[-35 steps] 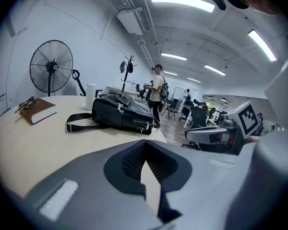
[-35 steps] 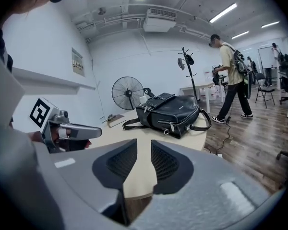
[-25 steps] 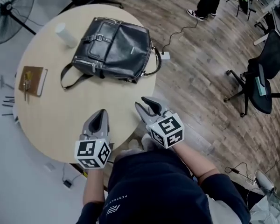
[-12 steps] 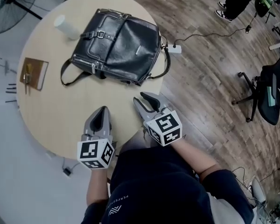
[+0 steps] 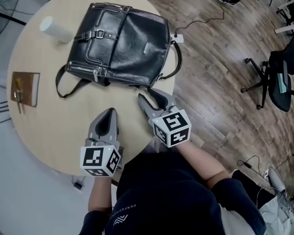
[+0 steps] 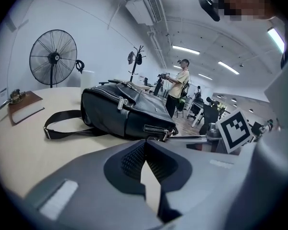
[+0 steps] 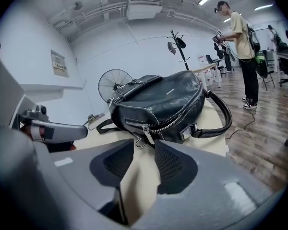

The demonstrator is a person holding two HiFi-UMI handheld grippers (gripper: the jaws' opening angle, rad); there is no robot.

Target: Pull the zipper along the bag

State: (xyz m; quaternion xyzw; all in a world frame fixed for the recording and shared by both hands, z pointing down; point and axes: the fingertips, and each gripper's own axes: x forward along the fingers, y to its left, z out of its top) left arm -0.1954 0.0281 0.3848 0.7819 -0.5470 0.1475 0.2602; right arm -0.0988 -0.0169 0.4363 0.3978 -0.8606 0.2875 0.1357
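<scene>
The zipper pull (image 7: 147, 134) on the black bag (image 5: 122, 43) is untouched, so all the pulling remains. The right hand-held gripper (image 5: 150, 98) has just been opening, with nothing between its jaws and the pull just ahead of its tips. The left hand-held gripper (image 5: 109, 112) (jaws pressed together, empty) hangs over the tabletop (image 5: 59, 131), short of the bag.

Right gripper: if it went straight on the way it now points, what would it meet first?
Probably the zipper pull on the black bag, just beyond the right gripper, though depth is uncertain. Its jaws have just been opening, with nothing between them yet.
</scene>
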